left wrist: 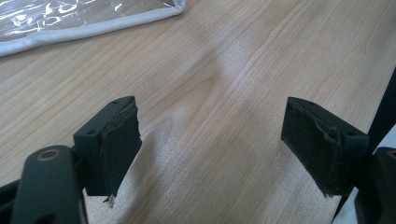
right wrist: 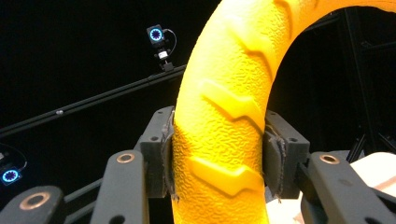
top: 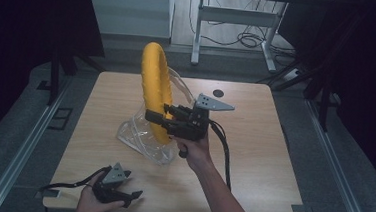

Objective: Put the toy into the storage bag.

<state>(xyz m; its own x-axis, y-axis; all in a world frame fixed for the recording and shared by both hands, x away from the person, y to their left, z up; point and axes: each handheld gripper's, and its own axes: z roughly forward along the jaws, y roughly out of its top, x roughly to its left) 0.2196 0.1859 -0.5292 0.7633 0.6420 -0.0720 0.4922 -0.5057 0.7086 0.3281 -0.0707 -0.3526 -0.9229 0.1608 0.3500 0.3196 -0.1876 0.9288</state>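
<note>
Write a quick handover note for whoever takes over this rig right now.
Right gripper: shut on the yellow ring, holding it upright above the clear plastic bag.
Left gripper: open, holding nothing, low over the table near its front edge.
Done: the ring is gripped and lifted; its lower end is level with the bag's mouth, though whether it is inside is unclear.
Left: probably steady the bag with the left gripper and finish moving the ring.

Light wood-grain counter [top: 252,155] on a grey floor [top: 13,139], flanked by metal floor rails [top: 20,149]. Behind it — a white-framed desk [top: 232,16] with loose cables [top: 248,40] beneath. Dark curtains [top: 26,19] enclose both sides — lighting is dim.
</note>
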